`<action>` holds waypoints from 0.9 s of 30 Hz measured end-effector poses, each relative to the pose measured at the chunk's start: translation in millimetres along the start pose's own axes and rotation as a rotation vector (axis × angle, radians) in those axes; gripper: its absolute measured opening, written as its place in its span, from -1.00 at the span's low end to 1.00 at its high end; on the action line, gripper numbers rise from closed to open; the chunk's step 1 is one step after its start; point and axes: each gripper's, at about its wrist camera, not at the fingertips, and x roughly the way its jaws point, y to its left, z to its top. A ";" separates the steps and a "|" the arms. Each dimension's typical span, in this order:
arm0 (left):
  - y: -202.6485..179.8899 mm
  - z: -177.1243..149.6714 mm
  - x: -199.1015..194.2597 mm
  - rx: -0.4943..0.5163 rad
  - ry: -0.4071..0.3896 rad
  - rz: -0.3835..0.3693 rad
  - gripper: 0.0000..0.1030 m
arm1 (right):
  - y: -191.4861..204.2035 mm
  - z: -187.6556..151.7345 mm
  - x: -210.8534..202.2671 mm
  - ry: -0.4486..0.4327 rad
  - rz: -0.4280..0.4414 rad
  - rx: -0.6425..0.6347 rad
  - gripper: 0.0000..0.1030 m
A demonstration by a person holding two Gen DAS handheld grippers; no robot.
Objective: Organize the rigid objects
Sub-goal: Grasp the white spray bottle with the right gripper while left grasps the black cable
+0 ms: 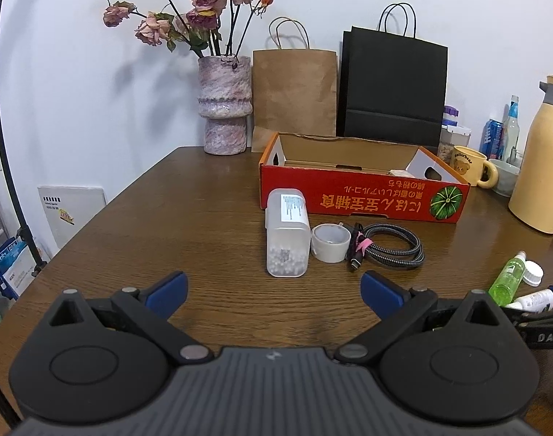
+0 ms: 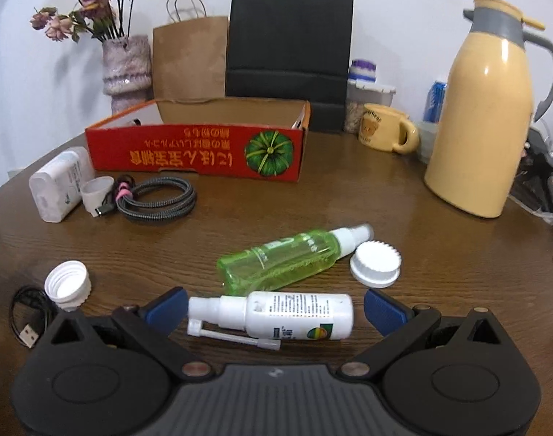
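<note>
A: Largest items first?

B: Table (image 1: 167, 218), wooden, under both grippers. Then the red box (image 1: 363, 196), open-topped, well ahead of the left gripper (image 1: 274, 292) and slightly right of its jaws; from the right gripper (image 2: 274, 307) it stood far ahead and to the left. Flask (image 2: 487, 116), cream with a grey handle, far ahead and right of the right jaws.

A: State of the jaws?

B: Left: spread wide, nothing between them, only bare table. Right: also spread wide, with the white bottle (image 2: 276, 314) lying crosswise between the fingers, neither blue pad touching it.

A: Mid-sized items?

B: Clear tub (image 1: 287, 232), on its side, straight ahead of the left jaws, its far end close to the box. Cable (image 1: 389, 247), coiled, black-and-grey braid with a pink tie, ahead and right of the left jaws. Green bottle (image 2: 291, 258), on its side, just beyond the white bottle and directly ahead of the right jaws.

A: Smallest?

B: Tape roll (image 1: 330, 241), white, between tub and cable, close against both. White cap (image 2: 376, 263), ridged, just right of the green bottle's nozzle. Open cap (image 2: 68, 285), threaded, hollow side up, just outside the right gripper's left finger. USB lead (image 2: 29, 321), thin and black, beside that cap at the left edge.
</note>
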 end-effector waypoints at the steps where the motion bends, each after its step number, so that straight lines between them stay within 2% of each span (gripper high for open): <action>1: -0.3 0.3 0.5 0.000 0.002 -0.001 1.00 | 1.0 -0.7 4.0 0.012 0.001 -0.005 1.00; 10: -10.5 -1.6 4.2 0.024 0.017 -0.012 1.00 | -0.9 -5.6 8.0 0.016 0.008 0.004 0.93; 27: -27.3 -9.6 8.5 0.053 0.056 -0.031 1.00 | -7.3 -7.7 -22.5 -0.172 -0.030 0.039 0.93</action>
